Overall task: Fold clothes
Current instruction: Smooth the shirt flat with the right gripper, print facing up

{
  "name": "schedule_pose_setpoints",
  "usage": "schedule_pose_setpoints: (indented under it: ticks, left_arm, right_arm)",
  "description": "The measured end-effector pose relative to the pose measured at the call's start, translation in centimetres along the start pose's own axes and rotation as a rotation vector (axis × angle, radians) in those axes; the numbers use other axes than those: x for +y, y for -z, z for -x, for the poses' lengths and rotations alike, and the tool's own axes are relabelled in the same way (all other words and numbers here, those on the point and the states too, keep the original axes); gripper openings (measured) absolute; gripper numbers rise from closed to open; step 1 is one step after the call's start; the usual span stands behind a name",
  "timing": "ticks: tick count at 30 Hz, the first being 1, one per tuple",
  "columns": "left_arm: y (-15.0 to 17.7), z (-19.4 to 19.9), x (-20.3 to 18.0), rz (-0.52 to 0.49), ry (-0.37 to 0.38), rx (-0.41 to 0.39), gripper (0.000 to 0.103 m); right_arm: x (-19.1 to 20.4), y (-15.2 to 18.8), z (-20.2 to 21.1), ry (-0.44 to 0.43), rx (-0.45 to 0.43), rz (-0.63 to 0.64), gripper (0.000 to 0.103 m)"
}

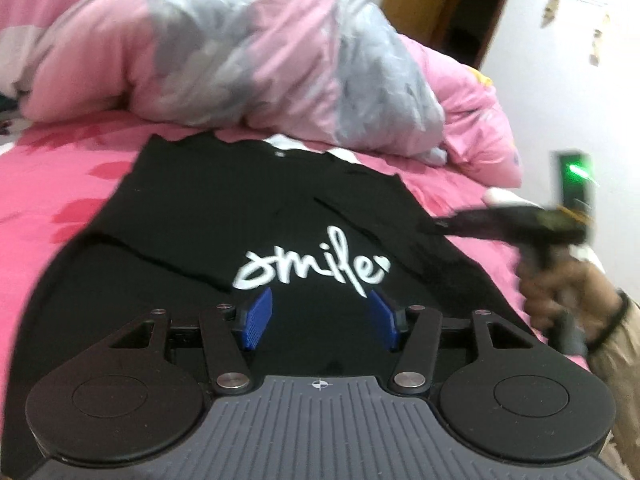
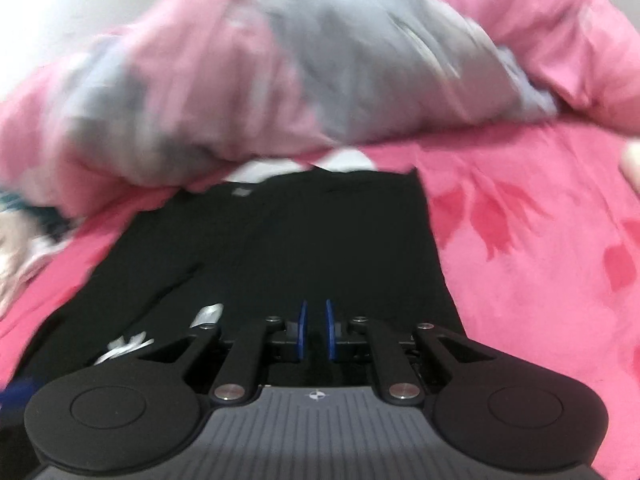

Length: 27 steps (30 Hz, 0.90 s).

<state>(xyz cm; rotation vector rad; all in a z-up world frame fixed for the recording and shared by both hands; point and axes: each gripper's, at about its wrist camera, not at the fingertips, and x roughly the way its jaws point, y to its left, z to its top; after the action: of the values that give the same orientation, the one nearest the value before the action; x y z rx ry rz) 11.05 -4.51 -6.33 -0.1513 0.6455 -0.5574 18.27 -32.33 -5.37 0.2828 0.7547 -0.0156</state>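
At the far left of my left wrist view I see the pink bed sheet [image 1: 60, 184] with darker petal marks, and heaped on it, behind everything else, a crumpled pink-and-grey quilt [image 1: 224, 52]. The black T-shirt [image 1: 208, 208] lies flat on the sheet in front of the quilt, collar toward the heap, with a white "smile" print [image 1: 312, 270] facing up; a white item [image 1: 296, 146] shows at the collar edge, partly under the quilt. My left gripper [image 1: 319, 320] hangs over the lower part of the shirt with its blue pads [image 1: 256, 318] standing apart and only shirt cloth seen behind the gap; I cannot tell whether the tips touch the fabric. Further right, my right gripper [image 1: 444, 226] reaches the shirt's right edge, held by a hand [image 1: 560, 292] in a tan sleeve; the picture is blurred there. In its own view, the right gripper [image 2: 316, 330] shows a narrow slit between its pads [image 2: 302, 330], and I cannot tell whether cloth is pinched. Beyond the bed stand a brown door [image 1: 448, 4] and a green light [image 1: 576, 170].
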Motion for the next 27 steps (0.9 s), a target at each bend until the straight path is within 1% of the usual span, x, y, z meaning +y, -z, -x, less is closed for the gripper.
schedule_pose_setpoints:
  ticks: [1, 2, 4, 6, 10, 11, 13, 15, 16, 17, 18, 21, 23, 24, 27]
  left_arm:
    - [0.4, -0.4, 0.0, -0.005, 0.006, 0.005, 0.054]
    - [0.7, -0.6, 0.2, -0.005, 0.011, 0.014, 0.054]
    - [1.1, -0.5, 0.7, 0.001, 0.021, 0.017, 0.054]
    - [1.5, -0.3, 1.3, 0.009, 0.03, 0.016, 0.054]
    - [1.2, 0.3, 2.4, 0.074, 0.031, 0.005, 0.056]
    - [1.0, 0.6, 2.6, 0.089, 0.027, 0.001, 0.056]
    - [0.9, 1.1, 2.8, 0.121, 0.005, 0.0, 0.056]
    - [0.9, 1.5, 3.3, 0.176, -0.02, 0.008, 0.057]
    - [1.0, 1.6, 3.7, 0.205, -0.019, 0.013, 0.057]
    - [1.1, 1.8, 4.0, 0.221, -0.016, 0.014, 0.057]
    - [1.2, 1.9, 4.2, 0.222, -0.017, 0.01, 0.057]
    - [1.4, 2.0, 4.6, 0.208, -0.024, -0.004, 0.057]
    - [1.2, 1.6, 4.7, 0.204, -0.02, -0.003, 0.057]
    - [1.1, 1.4, 4.6, 0.201, -0.018, -0.002, 0.057]
    - [0.8, 0.7, 4.6, 0.192, -0.013, 0.003, 0.057]
  right_arm:
    - [0.0, 0.3, -1.2, 0.027, 0.025, -0.029, 0.009]
    - [0.0, 1.1, -1.5, 0.046, 0.02, -0.056, 0.009]
    - [0.8, 2.3, -0.4, 0.052, -0.007, -0.05, 0.009]
    - [1.3, 3.5, 1.0, 0.013, 0.016, -0.059, 0.009]
    - [2.1, 1.9, 2.1, 0.035, 0.008, -0.015, 0.009]
    - [2.3, 0.8, 1.5, 0.052, -0.005, -0.031, 0.009]
    - [2.4, -0.1, -0.5, 0.076, 0.013, -0.067, 0.009]
    - [2.6, -1.0, -2.6, 0.1, 0.033, -0.104, 0.009]
    - [2.5, -0.4, -3.8, 0.091, 0.079, -0.149, 0.009]
    - [2.7, 0.3, -3.5, 0.091, 0.066, -0.168, 0.01]
    - [3.0, 1.1, -3.1, 0.091, 0.049, -0.185, 0.01]
    - [3.8, 2.4, -1.0, 0.044, 0.077, -0.147, 0.011]
    - [4.1, 2.1, 0.0, 0.02, 0.1, -0.146, 0.011]
    - [4.2, 1.6, 0.3, 0.023, 0.093, -0.145, 0.011]
    - [4.3, -1.0, -0.6, 0.075, 0.039, -0.126, 0.011]
